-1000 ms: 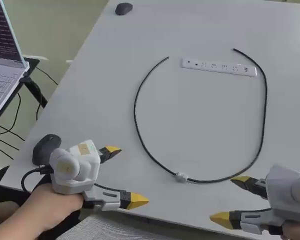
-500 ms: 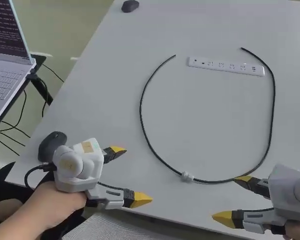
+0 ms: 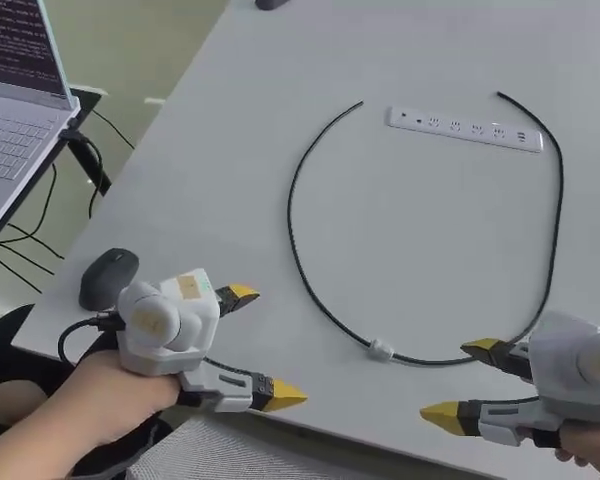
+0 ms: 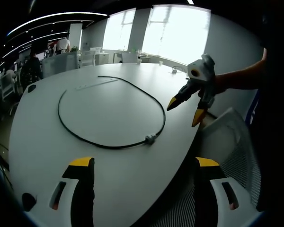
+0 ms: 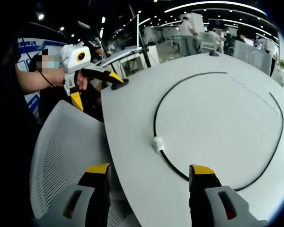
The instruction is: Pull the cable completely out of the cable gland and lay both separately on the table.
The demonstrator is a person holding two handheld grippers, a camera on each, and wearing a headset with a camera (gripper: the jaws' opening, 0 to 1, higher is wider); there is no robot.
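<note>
A thin black cable (image 3: pixel 295 230) lies in a wide open loop on the white table (image 3: pixel 420 230). It passes through a small white cable gland (image 3: pixel 381 349) near the table's front edge, also seen as the gland (image 4: pixel 150 139) and the gland (image 5: pixel 157 143). My left gripper (image 3: pixel 258 343) is open at the front left edge, well left of the gland. My right gripper (image 3: pixel 462 385) is open at the front right, its upper jaw close to the cable just right of the gland. Nothing is between either pair of jaws.
A white power strip (image 3: pixel 464 128) lies at the far side inside the loop's open ends. A dark mouse (image 3: pixel 107 278) sits at the table's left corner. A laptop (image 3: pixel 15 100) stands on a stand left of the table. A mesh chair (image 5: pixel 66 156) is below the front edge.
The head camera has shifted, so the whole scene sits further right and lower. Both grippers stay open near the front edge; the cable and gland have not moved.
</note>
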